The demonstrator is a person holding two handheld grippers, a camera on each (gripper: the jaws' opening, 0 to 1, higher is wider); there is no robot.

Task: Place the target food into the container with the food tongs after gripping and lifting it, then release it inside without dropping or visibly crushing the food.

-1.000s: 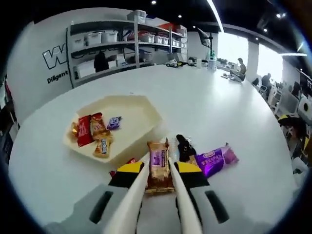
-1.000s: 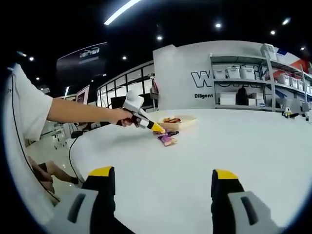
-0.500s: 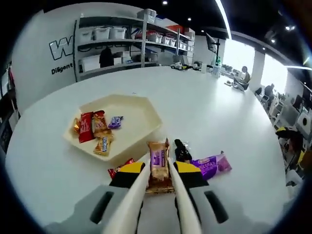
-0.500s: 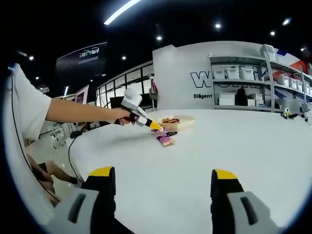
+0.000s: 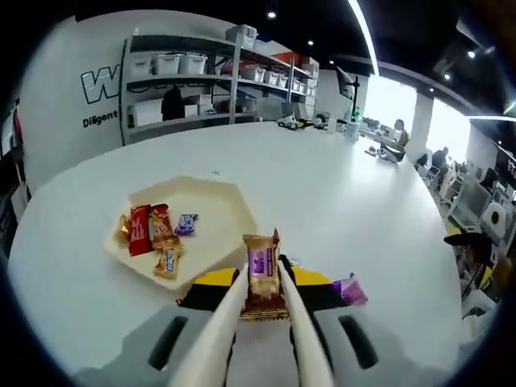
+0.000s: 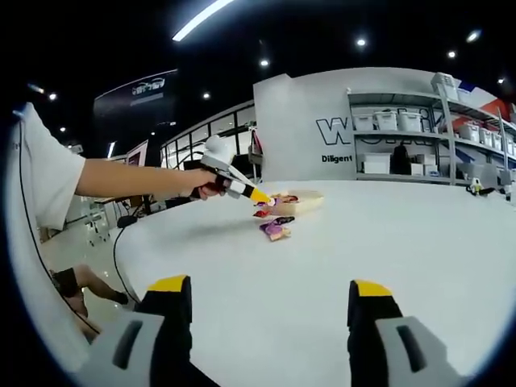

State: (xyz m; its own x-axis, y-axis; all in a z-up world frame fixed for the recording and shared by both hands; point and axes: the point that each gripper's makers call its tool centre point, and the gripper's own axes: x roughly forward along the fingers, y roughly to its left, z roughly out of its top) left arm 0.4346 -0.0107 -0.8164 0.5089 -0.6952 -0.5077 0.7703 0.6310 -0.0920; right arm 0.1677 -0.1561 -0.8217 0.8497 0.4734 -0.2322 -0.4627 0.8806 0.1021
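Table (image 5: 347, 185): a broad white top is seen, carrying the tray and the loose snacks.
Tray (image 5: 234, 201): a cream hexagonal container lies ahead and left of the tongs, with several wrapped sweets (image 5: 155, 230) gathered at its left side.
Left gripper (image 5: 262, 282): the tongs (image 5: 230, 322) are squeezed narrow on a wrapped snack bar (image 5: 262, 270), which is held upright and raised clear of the table, not yet over the tray.
Right gripper (image 6: 270, 310): its jaws are spread wide with nothing between them, low over the table and well apart from the work.
Purple packet (image 5: 348, 290): it remains on the table, just right of the tongs.
Risk: the bar could be dropped short of the tray if the pinch is relaxed during the carry; the wrapper could be crushed if the squeeze is tightened.
Change: the bar has been lifted higher than a second ago; the loose snacks now sit lower, partly hidden behind the left gripper.
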